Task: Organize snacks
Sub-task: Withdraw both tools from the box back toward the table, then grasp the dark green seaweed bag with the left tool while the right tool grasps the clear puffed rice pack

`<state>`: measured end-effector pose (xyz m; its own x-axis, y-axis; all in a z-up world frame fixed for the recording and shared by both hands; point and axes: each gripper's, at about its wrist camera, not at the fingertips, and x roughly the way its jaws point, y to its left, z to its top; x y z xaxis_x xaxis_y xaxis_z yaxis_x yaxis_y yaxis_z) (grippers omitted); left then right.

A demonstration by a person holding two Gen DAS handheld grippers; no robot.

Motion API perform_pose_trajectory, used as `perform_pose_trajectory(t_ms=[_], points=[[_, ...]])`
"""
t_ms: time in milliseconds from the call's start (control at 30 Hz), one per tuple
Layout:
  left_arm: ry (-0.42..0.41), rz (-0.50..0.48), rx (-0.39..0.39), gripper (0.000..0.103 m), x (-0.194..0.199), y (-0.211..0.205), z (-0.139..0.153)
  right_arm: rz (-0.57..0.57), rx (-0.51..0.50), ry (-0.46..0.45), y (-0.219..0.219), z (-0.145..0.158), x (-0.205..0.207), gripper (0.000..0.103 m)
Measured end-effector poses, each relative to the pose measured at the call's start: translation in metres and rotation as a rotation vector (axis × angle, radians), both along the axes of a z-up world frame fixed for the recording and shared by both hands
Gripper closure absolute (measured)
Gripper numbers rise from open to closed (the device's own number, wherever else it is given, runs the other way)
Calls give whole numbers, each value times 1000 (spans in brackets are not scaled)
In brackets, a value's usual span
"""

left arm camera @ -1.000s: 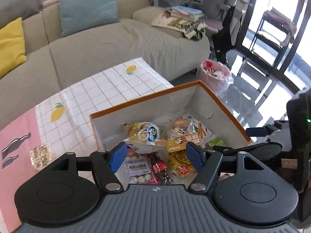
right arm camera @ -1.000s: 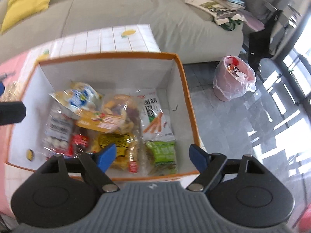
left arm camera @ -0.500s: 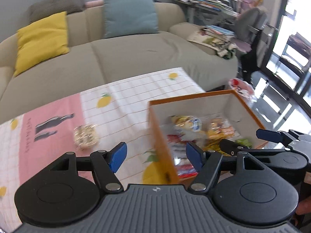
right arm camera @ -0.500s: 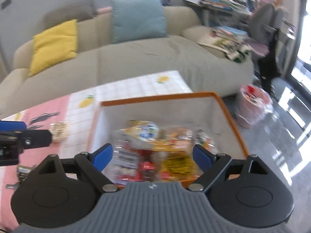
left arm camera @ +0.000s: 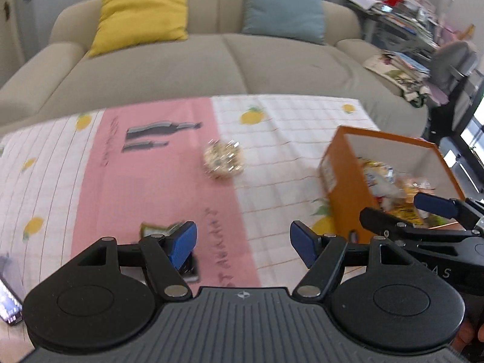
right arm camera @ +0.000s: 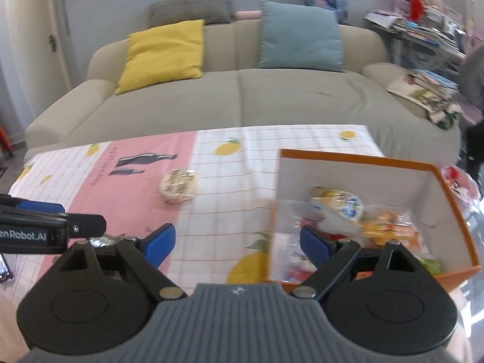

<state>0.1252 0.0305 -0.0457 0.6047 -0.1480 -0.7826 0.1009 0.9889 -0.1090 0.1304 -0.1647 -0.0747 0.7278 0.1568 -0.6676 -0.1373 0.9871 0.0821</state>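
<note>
An orange box [left arm camera: 341,169] [right arm camera: 453,199] holding several snack packets stands at the right end of the table. A clear-wrapped round snack [left arm camera: 223,158] [right arm camera: 178,186] lies on the cloth mid-table, left of the box. A small green-and-silver packet [left arm camera: 157,229] lies near the front edge, just behind my left fingertip [left arm camera: 181,243]. My left gripper [left arm camera: 243,243] is open and empty above the pink cloth. My right gripper [right arm camera: 236,246] is open and empty over the box's near left corner; it also shows at the right of the left wrist view.
The table carries a pink and lemon-print cloth [left arm camera: 157,181]. A phone [left arm camera: 9,302] lies at the front left edge. A beige sofa [right arm camera: 242,96] with yellow and teal cushions stands behind the table. A cluttered desk [right arm camera: 429,30] is at the far right.
Both grippers have pulled back and swung left from above the box's contents. The box now sits to the right and the loose wrapped snack is ahead.
</note>
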Motion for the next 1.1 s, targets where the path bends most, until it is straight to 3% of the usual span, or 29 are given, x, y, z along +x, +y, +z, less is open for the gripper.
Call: perform_pose_trajectory(t_ms=[333,467,800,1100], points=[[69,123,-43,12,8,52,-45,94,-41,79,50,-36,32,13],[81,157,-93,0,11,66,-62,99,-56,123,57,-50,45,10],[61,192,-153,0,25,72,-91,71,-44,208,58,-78,65,8],[128,214,-26,0,41,67,-125,109,-41,232,66,-91,74,7]])
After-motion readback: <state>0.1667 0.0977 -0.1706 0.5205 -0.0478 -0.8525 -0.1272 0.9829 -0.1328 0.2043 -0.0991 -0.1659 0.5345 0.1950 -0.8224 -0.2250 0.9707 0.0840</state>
